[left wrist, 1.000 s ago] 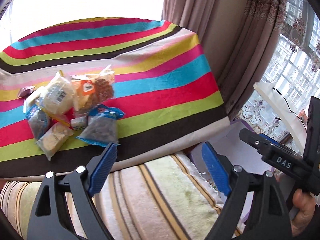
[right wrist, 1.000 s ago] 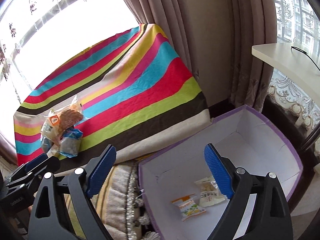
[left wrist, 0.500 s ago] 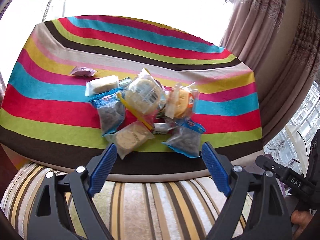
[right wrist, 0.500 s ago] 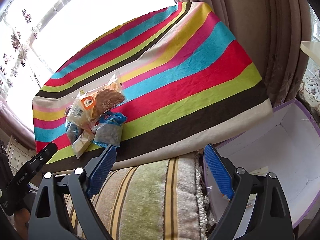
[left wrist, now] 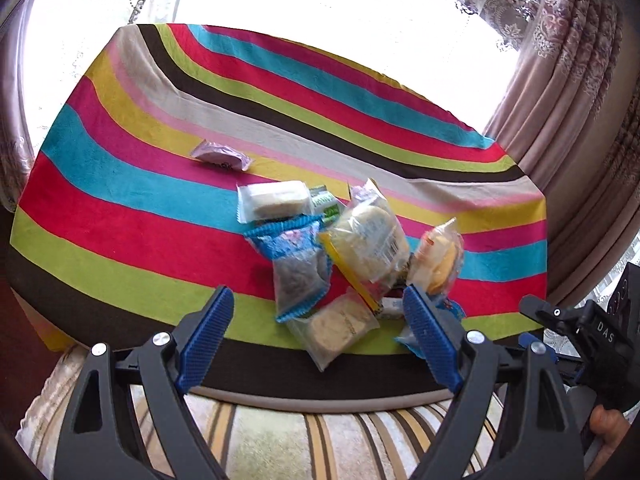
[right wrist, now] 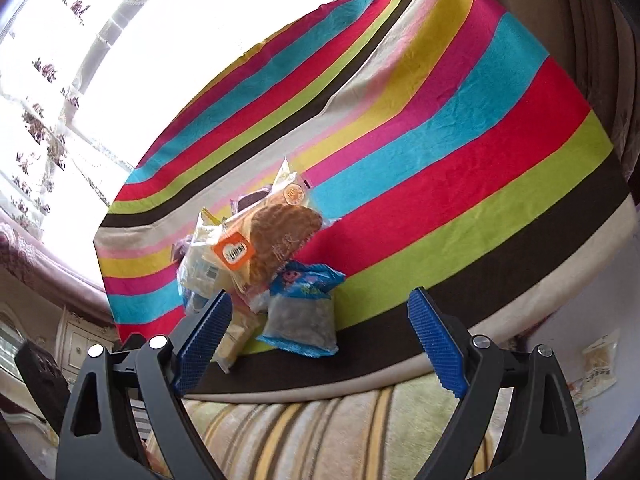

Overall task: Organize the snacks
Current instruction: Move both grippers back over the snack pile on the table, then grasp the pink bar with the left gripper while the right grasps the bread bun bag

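Note:
A pile of wrapped snacks (left wrist: 344, 256) lies near the front edge of the striped tablecloth (left wrist: 132, 216); it also shows in the right wrist view (right wrist: 264, 256). A purple packet (left wrist: 220, 156) lies apart, further back. My left gripper (left wrist: 320, 340) is open and empty, just short of the pile, with a clear cake packet (left wrist: 336, 328) between its fingers. My right gripper (right wrist: 320, 344) is open and empty, in front of a blue packet (right wrist: 300, 312). The right gripper's body (left wrist: 584, 336) shows at the right of the left wrist view.
A striped cushion (right wrist: 320, 432) lies below the table's front edge. A snack packet (right wrist: 598, 364) lies in the box at the far right of the right wrist view. Curtains (left wrist: 568, 80) hang to the right, and a bright window is behind the table.
Both grippers have swung left from the purple-edged box towards the snack pile and moved closer to it. The box has almost left the right wrist view. Both stay open.

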### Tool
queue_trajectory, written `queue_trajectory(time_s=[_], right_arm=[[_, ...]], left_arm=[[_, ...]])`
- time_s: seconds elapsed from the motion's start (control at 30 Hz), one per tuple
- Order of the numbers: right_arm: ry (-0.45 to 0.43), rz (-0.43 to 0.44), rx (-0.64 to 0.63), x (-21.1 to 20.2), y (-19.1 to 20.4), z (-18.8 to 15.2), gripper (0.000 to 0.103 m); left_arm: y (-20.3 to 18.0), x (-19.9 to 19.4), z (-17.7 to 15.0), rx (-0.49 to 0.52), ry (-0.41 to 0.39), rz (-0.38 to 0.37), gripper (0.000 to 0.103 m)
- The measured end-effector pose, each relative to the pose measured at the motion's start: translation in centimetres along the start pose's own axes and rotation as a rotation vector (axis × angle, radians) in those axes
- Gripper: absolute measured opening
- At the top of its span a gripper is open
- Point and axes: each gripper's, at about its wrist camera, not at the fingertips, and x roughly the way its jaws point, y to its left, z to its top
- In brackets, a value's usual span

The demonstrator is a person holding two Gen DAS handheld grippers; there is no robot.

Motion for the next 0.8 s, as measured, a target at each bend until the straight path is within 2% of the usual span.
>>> queue_trajectory(time_s=[0.17, 0.3, 0.57, 0.67, 0.8], right_arm=[[0.052, 0.051, 0.106, 3.1, 0.7, 2.5, 0.087], [0.123, 0.07, 0.17, 5.8, 1.0, 3.5, 0.087], [0.207, 0.097, 0.181, 9.5, 2.5, 4.3, 0.087], [0.221, 0.1, 0.177, 10.4, 2.9, 4.6, 0.087], [0.232, 0.098, 0.177, 11.4, 3.3, 5.1, 0.087]], left_arm=[[3.0, 1.3, 3.2, -0.047, -0.026, 0.037, 0.086], [5.7, 3.5, 6.1, -0.123, -0.001, 0.039, 0.086], [10.3, 11.5, 11.6, -0.31, 0.145, -0.067, 0.085], [11.7, 14.7, 12.4, -0.375, 0.199, -0.074, 0.082], [12.9, 17.8, 13.6, -0.425, 0.221, -0.038, 0.076]])
